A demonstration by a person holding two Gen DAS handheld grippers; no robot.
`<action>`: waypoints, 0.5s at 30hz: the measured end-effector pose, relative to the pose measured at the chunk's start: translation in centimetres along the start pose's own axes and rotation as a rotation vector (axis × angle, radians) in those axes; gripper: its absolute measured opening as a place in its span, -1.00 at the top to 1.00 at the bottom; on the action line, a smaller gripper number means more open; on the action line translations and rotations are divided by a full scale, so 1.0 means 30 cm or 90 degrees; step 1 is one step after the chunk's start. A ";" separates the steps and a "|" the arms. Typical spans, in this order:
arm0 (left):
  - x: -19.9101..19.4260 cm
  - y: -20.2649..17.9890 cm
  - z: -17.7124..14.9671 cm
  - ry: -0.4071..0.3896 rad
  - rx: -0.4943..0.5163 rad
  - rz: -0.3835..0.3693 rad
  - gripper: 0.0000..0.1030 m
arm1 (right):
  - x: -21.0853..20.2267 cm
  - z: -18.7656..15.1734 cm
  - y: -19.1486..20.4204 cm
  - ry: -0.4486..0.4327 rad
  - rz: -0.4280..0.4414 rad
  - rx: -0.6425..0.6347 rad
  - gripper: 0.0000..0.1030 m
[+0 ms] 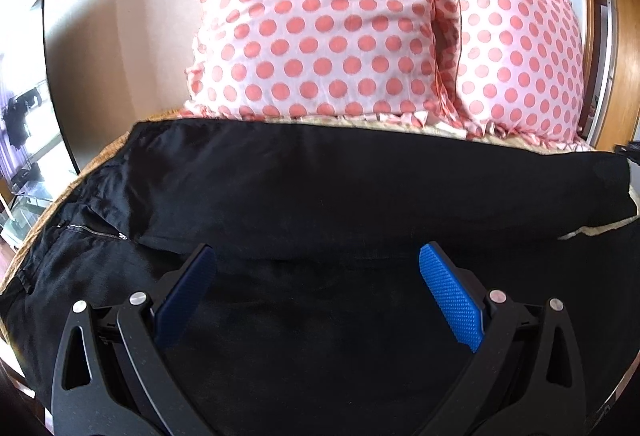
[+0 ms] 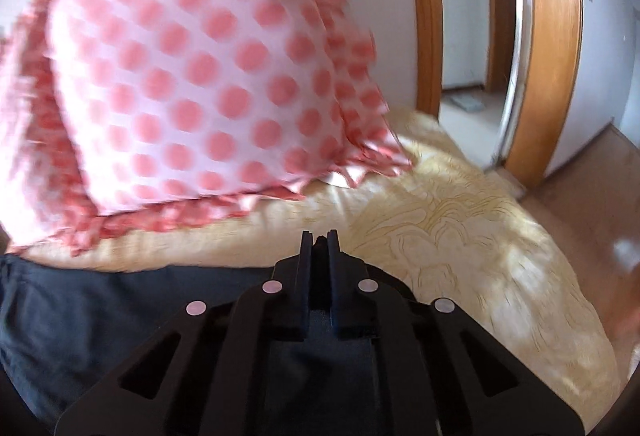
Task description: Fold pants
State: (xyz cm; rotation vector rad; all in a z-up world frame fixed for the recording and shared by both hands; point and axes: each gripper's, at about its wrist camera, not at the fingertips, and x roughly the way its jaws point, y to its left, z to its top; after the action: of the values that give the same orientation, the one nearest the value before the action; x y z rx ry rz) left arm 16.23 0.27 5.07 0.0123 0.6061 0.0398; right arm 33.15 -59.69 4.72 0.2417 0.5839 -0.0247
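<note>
Black pants [image 1: 320, 188] lie spread across the bed, waist and zipper [image 1: 96, 232] at the left, legs running right. My left gripper [image 1: 316, 268] is open with blue pads [image 1: 452, 300], hovering over the near leg and holding nothing. My right gripper [image 2: 319, 240] is shut, with a bit of dark cloth of the pants [image 2: 60, 316] pinched between its fingers at the pants' right end. The right wrist view is blurred by motion.
Two pink polka-dot pillows [image 1: 320, 20] lean against the wall behind the pants, one also in the right wrist view [image 2: 192, 84]. The yellow patterned bedspread [image 2: 460, 228] reaches the bed's right edge. A wooden door frame [image 2: 552, 36] and floor lie beyond.
</note>
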 end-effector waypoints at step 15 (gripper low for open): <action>-0.118 0.041 -0.016 -0.053 0.006 0.013 -0.97 | -0.331 -0.507 -0.018 0.044 -0.020 0.083 0.85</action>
State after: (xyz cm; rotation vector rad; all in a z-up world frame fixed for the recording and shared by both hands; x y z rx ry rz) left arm 13.00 1.37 6.71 0.0293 0.5234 0.0552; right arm 16.55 -57.11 -2.21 0.3614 0.6550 -0.0854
